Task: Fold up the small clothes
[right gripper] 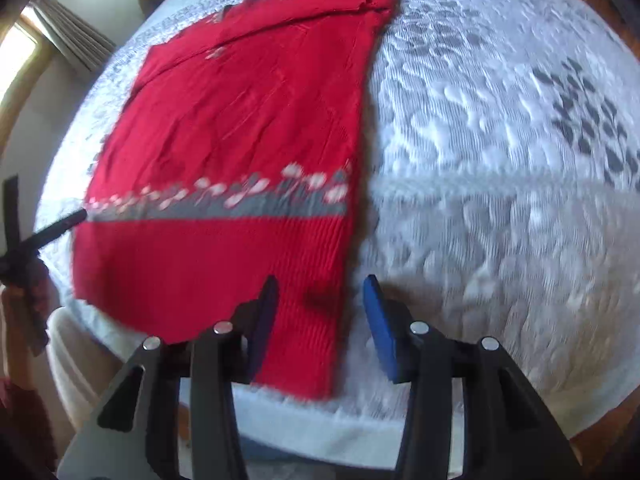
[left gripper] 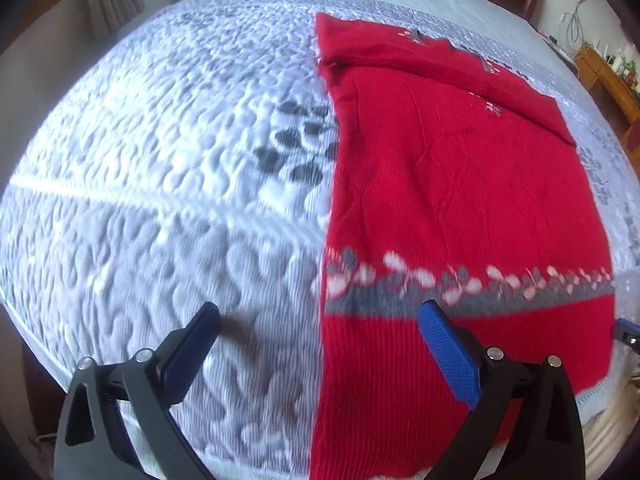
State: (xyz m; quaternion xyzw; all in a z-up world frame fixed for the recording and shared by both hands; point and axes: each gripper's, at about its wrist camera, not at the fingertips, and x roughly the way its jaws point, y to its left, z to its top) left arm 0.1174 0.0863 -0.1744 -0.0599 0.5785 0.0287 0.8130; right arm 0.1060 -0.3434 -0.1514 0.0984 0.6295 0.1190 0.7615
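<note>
A red knitted sweater (left gripper: 460, 184) lies flat on a white quilted bedspread (left gripper: 160, 152), its far end folded over and a grey band with pale leaf shapes (left gripper: 460, 284) running across near the ribbed hem. The left gripper (left gripper: 320, 320) hovers over the sweater's near left edge, its fingers spread wide — one above the bedspread, the blue-padded one above the hem — holding nothing. The right gripper (right gripper: 320, 292) straddles the sweater's near right corner, its fingers parted about halfway and gripping nothing. A curtain (right gripper: 72, 36) hangs beside the bed, and wooden furniture (left gripper: 608, 76) stands well apart.
</note>
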